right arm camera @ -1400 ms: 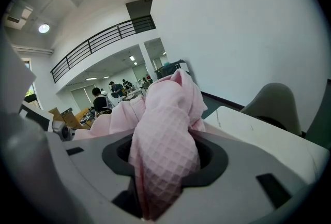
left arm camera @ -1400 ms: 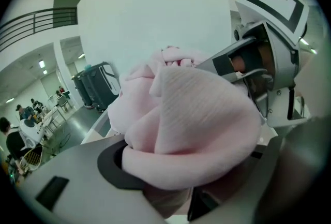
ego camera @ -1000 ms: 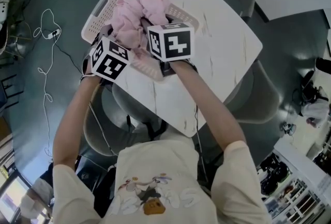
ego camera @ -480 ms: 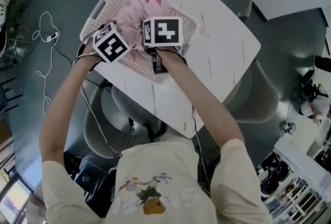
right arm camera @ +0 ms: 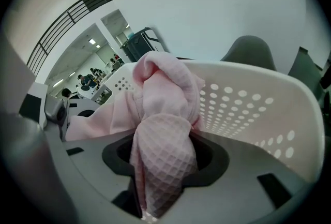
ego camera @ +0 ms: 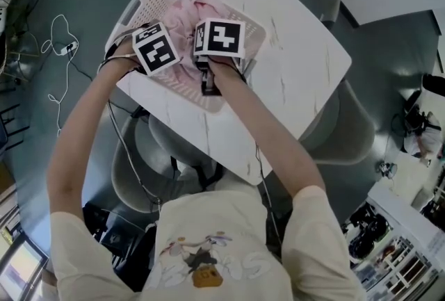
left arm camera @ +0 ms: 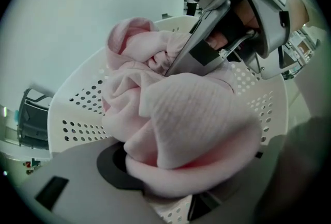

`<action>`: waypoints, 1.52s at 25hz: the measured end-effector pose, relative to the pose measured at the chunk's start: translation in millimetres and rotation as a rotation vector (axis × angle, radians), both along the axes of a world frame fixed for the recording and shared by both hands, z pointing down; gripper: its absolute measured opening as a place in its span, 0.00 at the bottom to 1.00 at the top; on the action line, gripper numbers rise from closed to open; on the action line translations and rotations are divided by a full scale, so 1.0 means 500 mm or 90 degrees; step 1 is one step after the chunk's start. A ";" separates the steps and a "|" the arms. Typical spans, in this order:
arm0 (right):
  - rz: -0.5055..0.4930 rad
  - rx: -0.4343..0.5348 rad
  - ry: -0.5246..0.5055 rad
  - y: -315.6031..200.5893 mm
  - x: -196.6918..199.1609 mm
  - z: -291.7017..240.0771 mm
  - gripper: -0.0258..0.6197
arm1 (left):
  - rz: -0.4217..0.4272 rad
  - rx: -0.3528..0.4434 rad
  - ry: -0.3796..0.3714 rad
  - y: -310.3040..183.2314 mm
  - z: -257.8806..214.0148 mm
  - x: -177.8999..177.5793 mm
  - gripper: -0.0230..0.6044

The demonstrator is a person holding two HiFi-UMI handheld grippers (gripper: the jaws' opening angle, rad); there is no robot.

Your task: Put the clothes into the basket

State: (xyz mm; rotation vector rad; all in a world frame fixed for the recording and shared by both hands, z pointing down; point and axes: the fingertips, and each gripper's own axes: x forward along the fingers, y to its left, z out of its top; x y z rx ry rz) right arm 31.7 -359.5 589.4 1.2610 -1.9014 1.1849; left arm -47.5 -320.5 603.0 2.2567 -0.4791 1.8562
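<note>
- Clamping a pink waffle-knit garment (right arm camera: 163, 161), the right gripper (right arm camera: 160, 192) hangs over the white basket (right arm camera: 253, 109), its wall at two o'clock.
- Pinching that garment's thick bunch, the left gripper (left arm camera: 170, 187) has it bulging toward twelve o'clock.

Soft pink waffle-knit cloth (right arm camera: 160, 166); perforated matt plastic basket (right arm camera: 248, 109); smooth marbled tabletop (ego camera: 299, 63).

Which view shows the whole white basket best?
The head view: it shows the basket from above, nearly whole, with pink clothes inside. The left gripper view shows only its perforated wall; the right gripper view, one curved side.
</note>
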 end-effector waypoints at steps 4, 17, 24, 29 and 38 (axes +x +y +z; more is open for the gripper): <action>0.035 -0.014 -0.001 -0.008 0.010 0.029 0.34 | 0.043 -0.024 0.003 -0.009 0.020 0.015 0.39; 0.057 0.010 0.090 -0.038 0.048 0.102 0.35 | 0.099 -0.014 -0.031 -0.040 0.096 0.016 0.39; 0.059 -0.040 0.090 -0.028 0.036 0.150 0.35 | 0.115 -0.036 -0.041 -0.050 0.131 0.020 0.39; 0.087 -0.087 0.073 -0.012 0.037 0.196 0.35 | 0.123 -0.056 -0.051 -0.051 0.164 0.029 0.39; 0.097 -0.102 0.074 -0.024 0.037 0.223 0.35 | 0.003 -0.158 -0.006 -0.025 0.216 0.002 0.39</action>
